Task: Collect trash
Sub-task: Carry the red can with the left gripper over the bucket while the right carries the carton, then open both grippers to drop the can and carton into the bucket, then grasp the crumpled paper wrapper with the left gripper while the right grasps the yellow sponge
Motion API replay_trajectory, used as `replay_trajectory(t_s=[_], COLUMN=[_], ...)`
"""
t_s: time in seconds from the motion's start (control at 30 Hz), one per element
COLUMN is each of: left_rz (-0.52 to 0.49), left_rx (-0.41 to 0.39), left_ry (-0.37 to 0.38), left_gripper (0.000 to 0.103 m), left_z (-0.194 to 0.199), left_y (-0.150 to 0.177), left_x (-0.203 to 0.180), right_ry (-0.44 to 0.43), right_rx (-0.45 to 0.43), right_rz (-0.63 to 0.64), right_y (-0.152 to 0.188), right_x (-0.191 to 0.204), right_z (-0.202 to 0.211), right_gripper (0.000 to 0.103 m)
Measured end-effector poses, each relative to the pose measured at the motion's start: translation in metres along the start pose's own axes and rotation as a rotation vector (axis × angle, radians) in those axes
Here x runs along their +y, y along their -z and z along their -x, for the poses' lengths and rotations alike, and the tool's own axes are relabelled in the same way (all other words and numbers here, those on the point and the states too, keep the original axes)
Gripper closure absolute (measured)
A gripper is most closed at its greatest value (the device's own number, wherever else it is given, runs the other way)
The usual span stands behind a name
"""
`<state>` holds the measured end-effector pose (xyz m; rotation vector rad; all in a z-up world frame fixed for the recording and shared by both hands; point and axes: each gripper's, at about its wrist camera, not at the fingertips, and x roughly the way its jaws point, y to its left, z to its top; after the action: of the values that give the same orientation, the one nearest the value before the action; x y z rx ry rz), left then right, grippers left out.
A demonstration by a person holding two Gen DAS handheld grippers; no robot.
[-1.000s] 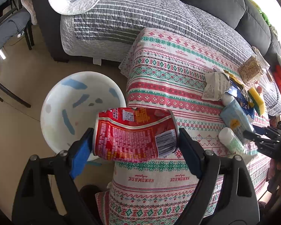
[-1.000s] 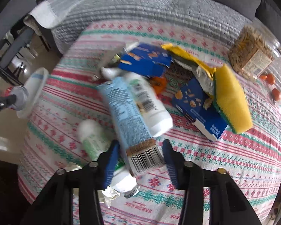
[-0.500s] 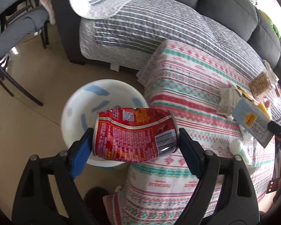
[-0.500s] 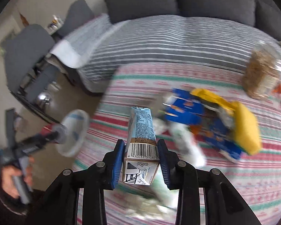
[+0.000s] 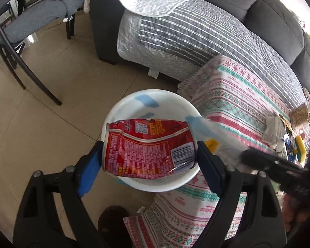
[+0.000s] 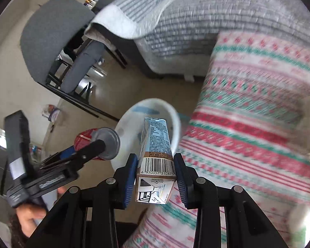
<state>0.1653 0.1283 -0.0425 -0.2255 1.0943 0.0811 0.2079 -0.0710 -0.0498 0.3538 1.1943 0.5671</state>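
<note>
**Both grippers loaded, over the bin**

Left gripper (image 5: 149, 155) clamps a crushed red metal drink can (image 5: 148, 146) end to end, jaws wide around it, directly above the round white plastic bin with blue patches (image 5: 132, 103) on the tan tiled floor (image 5: 41, 124). Right gripper (image 6: 156, 173) is closed narrow on a pale blue cardboard drink carton with a barcode (image 6: 156, 144), pads on its two sides, top end pointing at the bin (image 6: 175, 115) just beside the table under the red, green and white patterned cloth (image 6: 258, 113). More trash sits at the far end of the table (image 5: 237, 95), well apart from the bin.

Risks, as judgement:
- The two grippers are close over one opening; the left gripper (image 6: 88, 148) sits just beside the carton, so a release together could knock tools or bounce an item out.
- The carton looks nearer the bin's table-side rim than its middle; let go here it may clip the rim or land on the cloth.
- The can is dented and may roll off the rim if dropped off-centre.

Hard to read: right wrist view is smeared by motion, cloth pattern blurred. In the left wrist view the carton is a pale blur and the right gripper a dark shape. Bin's inside is mostly covered; contents unknown. The far trash pile is too small to sort.
</note>
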Motion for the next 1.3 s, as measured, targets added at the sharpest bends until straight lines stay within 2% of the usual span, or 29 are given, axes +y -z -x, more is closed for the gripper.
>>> replay_trajectory(t_s=[0.07, 0.17, 0.3, 0.53, 0.63, 0.8, 0.93, 1.03, 1.13, 1.3], left_rz=[0.0, 0.0, -0.002, -0.042, -0.063, -0.069, -0.064, -0.082, -0.098, -0.14], left_rx=[0.004, 0.017, 0.041, 0.07, 0.095, 0.119, 0.139, 0.138, 0.104, 0.031], left_ry=[-0.004, -0.023, -0.048, -0.094, -0.128, -0.158, -0.142, -0.163, -0.178, -0.194], left_gripper=[0.016, 0.016, 0.016, 0.016, 0.016, 0.016, 0.015, 0.014, 0.006, 0.006], left_z=[-0.004, -0.013, -0.031, -0.06, -0.077, -0.097, -0.106, -0.105, -0.094, -0.068], left_y=[-0.002, -0.005, -0.007, -0.011, -0.011, -0.013, -0.013, -0.011, -0.012, -0.016], left_x=[0.003, 0.008, 0.009, -0.005, -0.01, -0.015, -0.018, -0.023, -0.029, -0.042], right_ry=[-0.016, -0.029, 0.041, 0.312, 0.395, 0.452, 0.466, 0.477, 0.502, 0.55], right_rx=[0.011, 0.012, -0.019, -0.098, -0.14, -0.165, -0.18, -0.202, -0.238, -0.271], right_rz=[-0.021, -0.051, -0.024, 0.006, -0.015, -0.04, -0.08, -0.104, -0.14, -0.214], right_y=[-0.003, -0.007, -0.006, 0.017, 0.029, 0.047, 0.06, 0.067, 0.074, 0.085], right_x=[0.0, -0.001, -0.002, -0.03, -0.051, -0.081, -0.108, -0.12, -0.137, -0.174], right_z=[-0.015, -0.021, 0.0, 0.075, 0.106, 0.137, 0.162, 0.18, 0.203, 0.232], right_gripper=[0.064, 0.038, 0.038, 0.034, 0.033, 0.032, 0.031, 0.028, 0.023, 0.021])
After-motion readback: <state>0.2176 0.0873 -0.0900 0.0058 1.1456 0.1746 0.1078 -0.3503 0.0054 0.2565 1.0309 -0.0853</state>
